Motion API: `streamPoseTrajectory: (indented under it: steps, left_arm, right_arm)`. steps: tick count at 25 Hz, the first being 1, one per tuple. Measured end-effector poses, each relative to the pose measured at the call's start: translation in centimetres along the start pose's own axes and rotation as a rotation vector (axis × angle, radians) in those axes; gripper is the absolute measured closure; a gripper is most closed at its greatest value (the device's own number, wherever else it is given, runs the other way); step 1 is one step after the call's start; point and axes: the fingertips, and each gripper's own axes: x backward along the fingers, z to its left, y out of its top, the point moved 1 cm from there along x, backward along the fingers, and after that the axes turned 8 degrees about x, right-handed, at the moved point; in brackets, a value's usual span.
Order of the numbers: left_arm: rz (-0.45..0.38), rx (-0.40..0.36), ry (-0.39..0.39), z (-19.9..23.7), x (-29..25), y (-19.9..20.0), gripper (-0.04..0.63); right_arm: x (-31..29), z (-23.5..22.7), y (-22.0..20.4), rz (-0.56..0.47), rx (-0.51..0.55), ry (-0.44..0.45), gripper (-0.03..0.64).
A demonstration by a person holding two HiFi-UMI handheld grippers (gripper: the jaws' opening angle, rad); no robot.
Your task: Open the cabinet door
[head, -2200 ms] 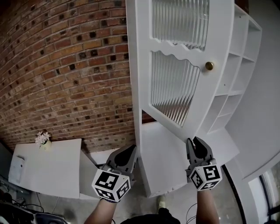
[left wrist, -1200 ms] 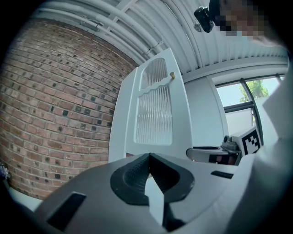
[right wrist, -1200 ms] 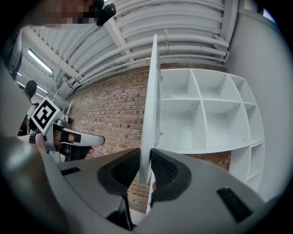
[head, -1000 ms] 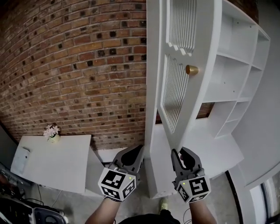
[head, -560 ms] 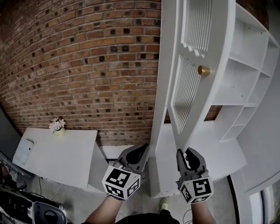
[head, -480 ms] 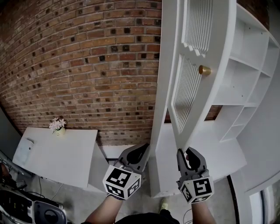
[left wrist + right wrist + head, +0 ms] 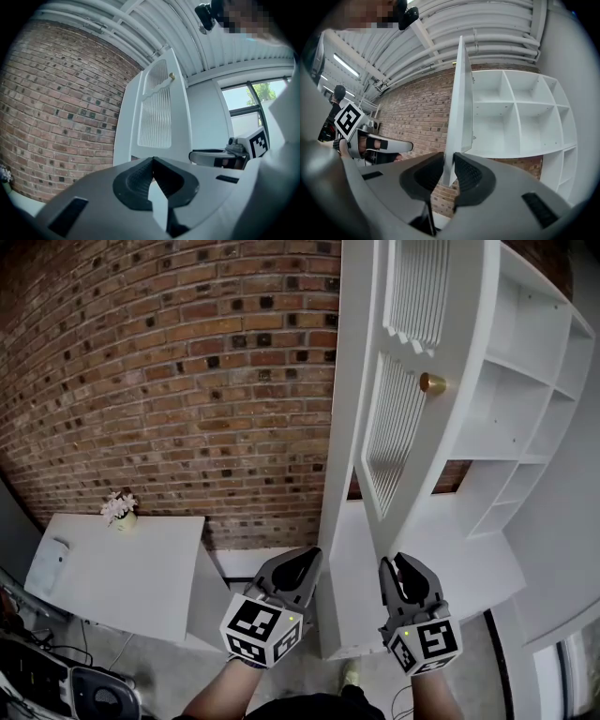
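Observation:
The tall white cabinet door (image 7: 441, 442), with ribbed glass panes and a brass knob (image 7: 432, 383), stands swung out, nearly edge-on to me. My right gripper (image 7: 398, 563) has the door's bottom corner between its jaws, which are closing on it. In the right gripper view the door's thin edge (image 7: 459, 103) runs up from between the pads of the right gripper (image 7: 449, 161). My left gripper (image 7: 305, 559) hovers just left of the door, shut and empty. The left gripper view shows the left gripper (image 7: 152, 159) with tips together and the door (image 7: 157, 117) ahead.
Open white shelves (image 7: 525, 362) lie behind the door, seen too as white shelves (image 7: 511, 117) in the right gripper view. A brick wall (image 7: 187, 381) fills the left. A white table (image 7: 112, 577) with a small flower pot (image 7: 117, 510) stands at lower left. Dark equipment sits at the bottom left corner.
The door has swung further out from two seconds ago, my right gripper moving left with its corner. Over the last half second almost nothing has shifted.

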Motion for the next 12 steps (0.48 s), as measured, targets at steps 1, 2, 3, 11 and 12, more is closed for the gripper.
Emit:
streamPoseTrajectory:
  steps: [1, 2, 3, 11, 12]
  left_arm:
    - [0.001, 0.000, -0.001, -0.1, 0.0, 0.0, 0.589]
    - [0.002, 0.000, -0.003, -0.1, 0.0, -0.1, 0.589]
    - [0.004, 0.000, -0.006, -0.2, 0.0, -0.1, 0.589]
    - [0.012, -0.005, -0.027, -1.4, -0.3, -0.2, 0.589]
    - [0.014, -0.005, -0.029, -1.5, -0.3, -0.2, 0.589]
  right_arm:
    - [0.1, 0.0, 0.0, -0.001, -0.004, 0.000, 0.551]
    - [0.3, 0.0, 0.1, -0.004, -0.007, 0.000, 0.554]
    - [0.5, -0.1, 0.1, -0.007, -0.011, -0.002, 0.558]
    - [2.5, -2.2, 0.3, -0.017, -0.065, -0.040, 0.584]
    - [2.7, -2.4, 0.3, -0.017, -0.073, -0.045, 0.588]
